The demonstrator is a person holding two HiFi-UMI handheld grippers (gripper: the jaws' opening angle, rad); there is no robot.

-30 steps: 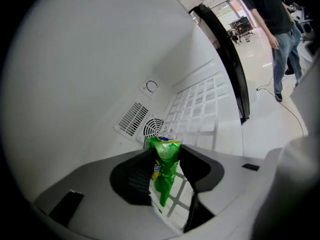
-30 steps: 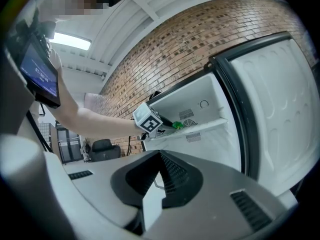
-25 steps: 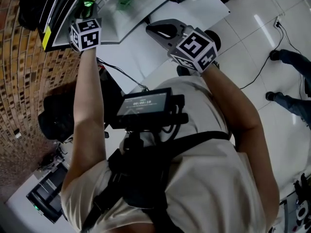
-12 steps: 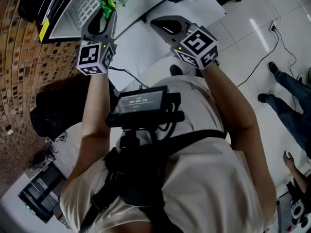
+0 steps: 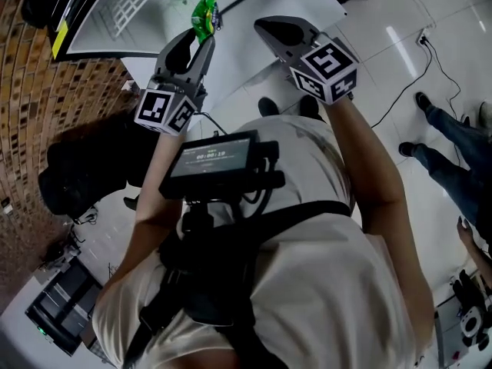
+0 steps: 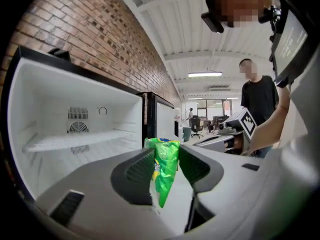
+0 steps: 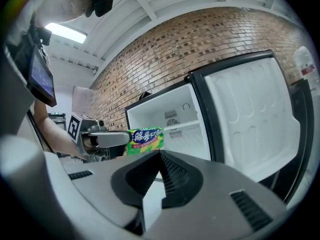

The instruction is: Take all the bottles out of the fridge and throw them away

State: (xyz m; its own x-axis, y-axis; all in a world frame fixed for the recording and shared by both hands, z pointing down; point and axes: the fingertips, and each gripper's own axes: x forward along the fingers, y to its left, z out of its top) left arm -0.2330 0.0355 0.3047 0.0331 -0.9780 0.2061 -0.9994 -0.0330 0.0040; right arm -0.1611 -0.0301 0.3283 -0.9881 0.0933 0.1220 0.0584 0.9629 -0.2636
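Left gripper view shows our left gripper (image 6: 165, 156) clamped on a green bottle (image 6: 166, 176), already clear of the open fridge (image 6: 75, 99) beyond its tips, whose visible shelf (image 6: 75, 141) is bare. Our right gripper (image 7: 159, 158) is clenched, empty, beside it. We judge this bottle is out but not yet thrown away; the fridge's lower part is hidden from us.

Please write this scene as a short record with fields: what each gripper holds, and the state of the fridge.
Left gripper: shut on a green printed plastic packet, held in the air in front of the fridge
Right gripper: shut, nothing between its jaws
Fridge: white fridge against a brick wall, its door wide open
Bottles: none visible in these views
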